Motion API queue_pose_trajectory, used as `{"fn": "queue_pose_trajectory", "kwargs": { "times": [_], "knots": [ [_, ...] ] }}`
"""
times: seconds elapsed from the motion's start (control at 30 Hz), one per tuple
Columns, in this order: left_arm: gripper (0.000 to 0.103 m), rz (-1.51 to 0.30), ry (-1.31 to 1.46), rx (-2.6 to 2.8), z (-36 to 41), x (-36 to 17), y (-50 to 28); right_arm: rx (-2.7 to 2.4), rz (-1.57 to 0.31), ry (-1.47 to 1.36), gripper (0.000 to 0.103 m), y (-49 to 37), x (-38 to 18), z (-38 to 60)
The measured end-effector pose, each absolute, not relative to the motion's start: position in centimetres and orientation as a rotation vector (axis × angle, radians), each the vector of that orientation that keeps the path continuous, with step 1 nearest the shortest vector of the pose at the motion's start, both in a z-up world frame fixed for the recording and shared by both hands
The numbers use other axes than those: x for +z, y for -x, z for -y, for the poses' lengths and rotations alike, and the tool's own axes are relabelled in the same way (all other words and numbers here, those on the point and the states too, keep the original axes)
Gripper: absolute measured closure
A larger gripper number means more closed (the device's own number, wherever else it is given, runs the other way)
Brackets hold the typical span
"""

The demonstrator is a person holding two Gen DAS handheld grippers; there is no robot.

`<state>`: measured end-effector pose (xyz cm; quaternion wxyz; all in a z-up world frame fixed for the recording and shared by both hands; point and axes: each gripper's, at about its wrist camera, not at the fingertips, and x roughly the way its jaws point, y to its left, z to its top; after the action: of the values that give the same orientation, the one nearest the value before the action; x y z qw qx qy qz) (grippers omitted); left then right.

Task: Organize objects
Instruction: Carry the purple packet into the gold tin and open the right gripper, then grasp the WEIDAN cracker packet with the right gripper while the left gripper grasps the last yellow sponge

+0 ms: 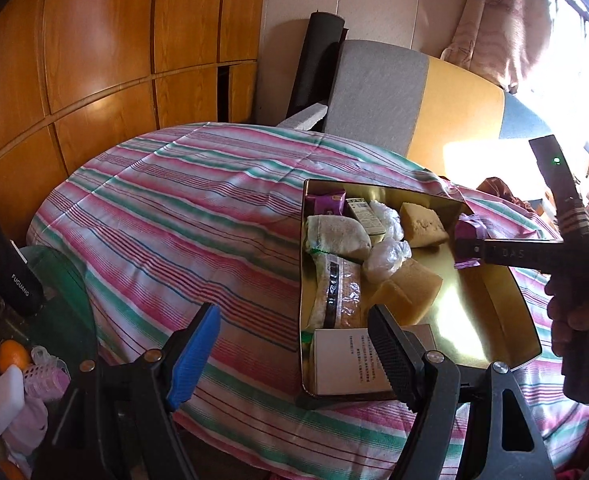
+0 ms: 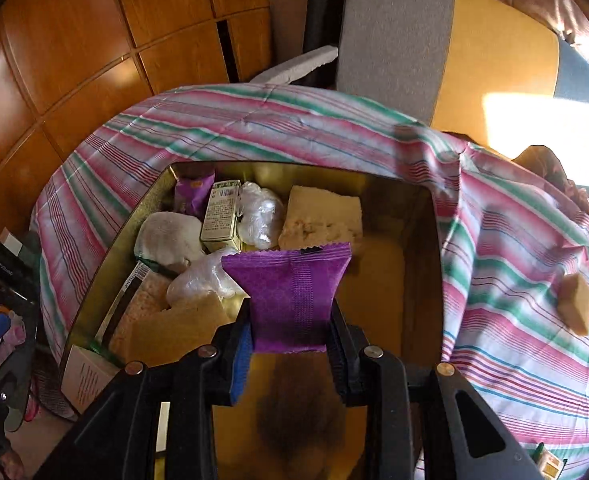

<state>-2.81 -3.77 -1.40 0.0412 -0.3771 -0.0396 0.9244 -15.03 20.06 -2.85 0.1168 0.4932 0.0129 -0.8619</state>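
A gold metal tin (image 1: 490,312) (image 2: 390,280) lies on the striped cloth and holds several snacks: yellow cake blocks (image 1: 406,292), wrapped buns, a small green carton (image 2: 220,216) and a purple packet (image 1: 328,202). My right gripper (image 2: 290,332) is shut on another purple snack packet (image 2: 290,296) and holds it above the tin's bare right half; it also shows in the left wrist view (image 1: 468,246). My left gripper (image 1: 294,356) is open and empty, low at the tin's near left corner.
A loose yellow cake piece (image 2: 574,304) lies on the striped cloth (image 1: 174,208) right of the tin. A small box (image 2: 550,466) sits at the bottom right. A grey and yellow chair (image 1: 378,92) stands behind the table. Clutter with an orange (image 1: 12,354) lies at the left.
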Motion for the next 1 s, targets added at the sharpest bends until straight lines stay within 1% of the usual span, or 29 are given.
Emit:
{"fn": "queue_pose_trajectory", "kwargs": {
  "times": [0.1, 0.17, 0.23, 0.27, 0.47, 0.7, 1.0],
  "knots": [
    [0.026, 0.135, 1.180, 2.826, 4.2, -1.9, 2.9, -2.494, -0.023, -1.536, 0.069, 16.8, -5.3, -19.1],
    [0.026, 0.142, 1.191, 2.825, 4.3, -2.1, 2.9, -2.471, 0.021, -1.573, 0.067, 17.7, -6.4, -19.1],
    [0.026, 0.142, 1.194, 2.828, 4.5, -2.3, 2.8, -2.469, 0.054, -1.590, 0.063, 18.0, -6.8, -19.2],
    [0.026, 0.144, 1.197, 2.828, 4.6, -2.3, 2.9, -2.469, 0.065, -1.584, 0.060, 18.0, -6.8, -19.2],
    [0.026, 0.142, 1.195, 2.835, 4.6, -2.4, 2.8, -2.473, 0.059, -1.556, 0.058, 17.3, -6.1, -19.4],
    [0.026, 0.112, 1.177, 2.843, 4.1, -1.8, 2.4, -2.504, 0.019, -1.501, 0.057, 16.3, -4.7, -19.4],
    [0.026, 0.073, 1.141, 2.849, 3.4, -1.0, 1.5, -2.540, 0.044, -1.449, 0.057, 14.4, -3.6, -19.8]
  ]
}}
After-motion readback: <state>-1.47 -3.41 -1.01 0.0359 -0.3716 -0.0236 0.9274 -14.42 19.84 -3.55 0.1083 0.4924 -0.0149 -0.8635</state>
